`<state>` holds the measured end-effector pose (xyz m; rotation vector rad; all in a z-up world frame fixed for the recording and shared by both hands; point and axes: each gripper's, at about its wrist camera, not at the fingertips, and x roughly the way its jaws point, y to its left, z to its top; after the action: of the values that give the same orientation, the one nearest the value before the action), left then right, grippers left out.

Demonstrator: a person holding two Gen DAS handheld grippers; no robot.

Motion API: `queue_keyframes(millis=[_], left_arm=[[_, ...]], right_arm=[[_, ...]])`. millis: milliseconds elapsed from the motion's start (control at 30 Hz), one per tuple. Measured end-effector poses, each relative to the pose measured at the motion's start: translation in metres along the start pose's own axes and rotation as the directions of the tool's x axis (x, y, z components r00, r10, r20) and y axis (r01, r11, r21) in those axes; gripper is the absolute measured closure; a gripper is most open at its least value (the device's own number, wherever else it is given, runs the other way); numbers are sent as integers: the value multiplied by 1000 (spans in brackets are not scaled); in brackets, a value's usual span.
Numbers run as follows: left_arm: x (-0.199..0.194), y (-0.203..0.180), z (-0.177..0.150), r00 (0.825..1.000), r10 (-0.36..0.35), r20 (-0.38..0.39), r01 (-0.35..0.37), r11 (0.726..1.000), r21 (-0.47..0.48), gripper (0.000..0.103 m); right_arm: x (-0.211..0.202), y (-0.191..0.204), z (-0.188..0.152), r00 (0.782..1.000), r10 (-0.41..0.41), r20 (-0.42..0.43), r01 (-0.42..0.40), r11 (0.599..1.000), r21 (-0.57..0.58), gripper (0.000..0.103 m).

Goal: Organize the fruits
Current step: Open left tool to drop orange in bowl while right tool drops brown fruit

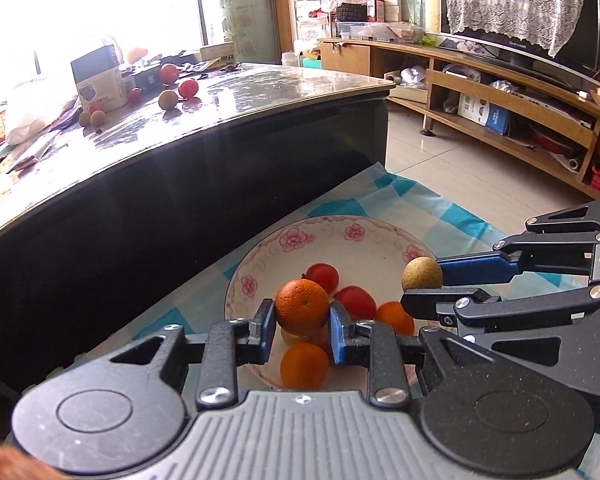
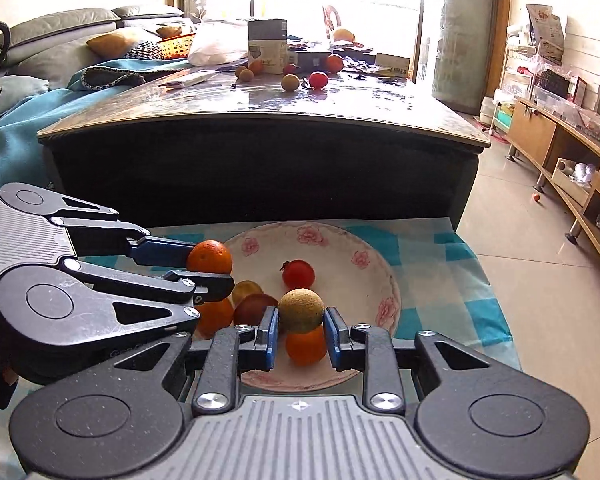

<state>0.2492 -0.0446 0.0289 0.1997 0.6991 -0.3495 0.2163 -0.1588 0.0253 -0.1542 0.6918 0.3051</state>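
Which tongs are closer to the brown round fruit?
Right. The right tongs grip the brown round fruit; the left tongs hold an orange beside it.

Honestly not much readable here. The dark-and-white box [image 1: 98, 80] on the counter [image 1: 228, 108] has print on it, too blurry to make out, and the flat carton [image 1: 218, 53] behind it shows some characters I can't decipher. The TV [image 1: 520, 20], upper right of the left wrist view, has a small brand mark on its bottom bezel, illegible. The blue box [image 1: 486, 114] on the shelf below is the same story.
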Motion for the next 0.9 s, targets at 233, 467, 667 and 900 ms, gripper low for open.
queue_keyframes(millis=[233,467,667,900], left_arm=[[21,1,2,1000,14,-21,-14,1000,-7,67],[31,3,0,999,14,-35,-15,999,-34,67],[33,4,0,999,15,-39,-16,999,-42,65],[33,6,0,999,16,-38,-18,998,-52,62]], right_arm=[[20,-6,2,999,-22,-25,22,1000,-6,82],[31,-9,2,999,-24,-45,25,1000,8,81],[34,-12,1,998,-28,-47,29,999,17,80],[34,-15,2,999,-31,-43,33,999,33,75]])
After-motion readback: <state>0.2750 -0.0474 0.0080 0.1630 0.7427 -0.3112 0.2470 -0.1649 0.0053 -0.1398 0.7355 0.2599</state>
